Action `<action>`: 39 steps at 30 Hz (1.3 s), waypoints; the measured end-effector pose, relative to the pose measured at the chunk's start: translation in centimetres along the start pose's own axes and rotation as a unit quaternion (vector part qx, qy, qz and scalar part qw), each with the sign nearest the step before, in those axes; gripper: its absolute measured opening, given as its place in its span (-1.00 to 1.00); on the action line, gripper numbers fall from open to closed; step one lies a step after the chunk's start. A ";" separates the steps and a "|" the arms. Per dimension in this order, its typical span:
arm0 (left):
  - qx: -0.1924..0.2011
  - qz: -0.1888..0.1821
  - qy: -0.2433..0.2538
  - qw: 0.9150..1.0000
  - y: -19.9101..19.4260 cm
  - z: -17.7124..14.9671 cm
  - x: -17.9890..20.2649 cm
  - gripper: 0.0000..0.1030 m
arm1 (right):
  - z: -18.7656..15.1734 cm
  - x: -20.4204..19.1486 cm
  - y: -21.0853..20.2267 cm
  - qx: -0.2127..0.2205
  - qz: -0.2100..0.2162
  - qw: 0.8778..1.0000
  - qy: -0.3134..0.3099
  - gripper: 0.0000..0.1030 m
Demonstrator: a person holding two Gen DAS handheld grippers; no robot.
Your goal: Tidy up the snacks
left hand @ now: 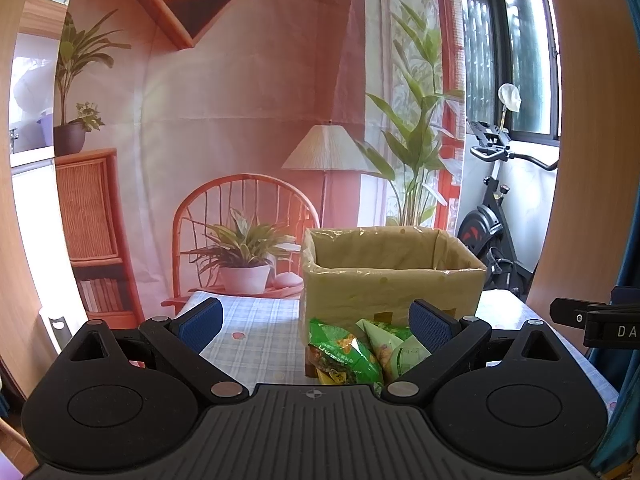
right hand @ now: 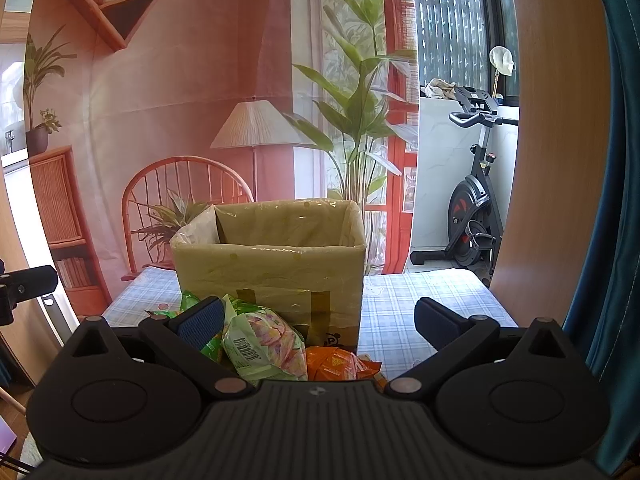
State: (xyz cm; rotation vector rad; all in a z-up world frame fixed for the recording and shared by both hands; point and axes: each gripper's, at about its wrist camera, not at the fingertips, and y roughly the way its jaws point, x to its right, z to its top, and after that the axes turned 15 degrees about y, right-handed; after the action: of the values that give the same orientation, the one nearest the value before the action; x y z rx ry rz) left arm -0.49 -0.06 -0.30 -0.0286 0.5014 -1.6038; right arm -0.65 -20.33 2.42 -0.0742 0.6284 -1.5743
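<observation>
A printed backdrop (left hand: pixel 248 92) of a warm sitting room, with a chair, lamp and plants, hung behind a counter (left hand: pixel 256 332) covered in a blue checked cloth. An exercise bike (right hand: pixel 472 216) stood by the window on the right.

On the left, the left claw (left hand: pixel 316 322) hovered wide open and empty, its blue pads spread to either side of a small heap of green snack packets (left hand: pixel 344 356) lying on the counter. The packets rested against the near wall of a cardboard box (left hand: pixel 390 276), lined with a clear plastic bag and open at the top, probably so snacks could be dropped straight in.

In the right view, the right claw (right hand: pixel 320 322) was also fully open and held nothing. Below it lay a pale green packet (right hand: pixel 264 344) printed with pastel sweets, and beside it an orange packet (right hand: pixel 340 364), both just in front of the box. No snack was visible inside the box, though its floor was hidden, so sorting seemed barely begun. Both claws appeared poised above the pile for a first pick.
</observation>
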 end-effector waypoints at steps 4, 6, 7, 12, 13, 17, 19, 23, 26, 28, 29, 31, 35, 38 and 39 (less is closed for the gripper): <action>0.000 0.012 0.008 1.000 0.0 0.1 0.3 0.95 | -0.1 0.1 0.2 -0.001 -0.002 1.000 0.001 1.00; 0.008 0.016 0.015 1.000 0.0 -0.1 0.5 0.96 | -0.1 0.2 0.2 -0.001 0.000 1.000 0.001 1.00; 0.006 0.016 0.017 1.000 0.2 0.0 0.5 0.96 | -0.2 0.2 0.2 -0.001 0.001 1.000 0.002 1.00; -0.013 -0.002 -0.001 1.000 1.9 -0.9 -0.3 0.95 | -0.9 0.7 1.1 -0.008 0.021 1.000 0.010 1.00; -0.017 -0.006 -0.005 1.000 2.3 -1.2 -0.4 0.94 | -1.1 0.7 1.4 -0.011 0.024 1.000 0.007 1.00; -0.040 -0.016 -0.006 0.999 4.1 -2.5 -0.2 0.94 | -2.9 0.4 2.7 -0.017 0.032 0.999 -0.018 1.00; -0.055 -0.023 -0.004 0.998 5.1 -3.0 -0.1 0.92 | -3.7 0.5 3.7 -0.028 0.035 0.999 -0.025 1.00; -0.082 -0.035 -0.014 0.996 7.0 -4.4 -0.5 0.87 | -5.2 1.0 5.6 -0.056 0.045 0.997 -0.018 0.98; -0.100 -0.037 -0.023 0.994 8.4 -5.4 -1.0 0.82 | -6.0 1.1 6.9 -0.066 0.047 0.997 -0.020 0.97; -0.105 -0.028 -0.022 0.994 9.1 -6.0 -1.0 0.82 | -6.5 1.0 7.7 -0.066 0.051 0.996 -0.027 0.96; -0.106 -0.027 -0.021 0.994 9.4 -6.1 -1.0 0.81 | -6.7 0.8 8.1 -0.066 0.052 0.996 -0.034 0.94; -0.111 -0.032 -0.021 0.993 10.2 -6.4 -1.0 0.81 | -7.1 0.6 9.0 -0.061 0.053 0.995 -0.053 0.93; -0.118 -0.037 -0.027 0.992 11.6 -6.6 -0.7 0.76 | -8.0 0.1 11.1 -0.058 0.057 0.993 -0.090 0.86; -0.121 -0.044 -0.033 0.991 12.5 -6.6 -0.5 0.66 | -8.6 0.0 12.8 -0.065 0.058 0.990 -0.107 0.80; -0.120 -0.051 -0.036 0.991 12.9 -6.5 -0.5 0.62 | -8.7 0.0 13.4 -0.070 0.059 0.990 -0.109 0.79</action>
State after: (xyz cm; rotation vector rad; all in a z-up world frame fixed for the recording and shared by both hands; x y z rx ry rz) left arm 9.68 2.25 -10.30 -0.2965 0.6442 -1.6274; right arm 7.81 -17.00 -10.67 -0.3041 0.5604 -1.3833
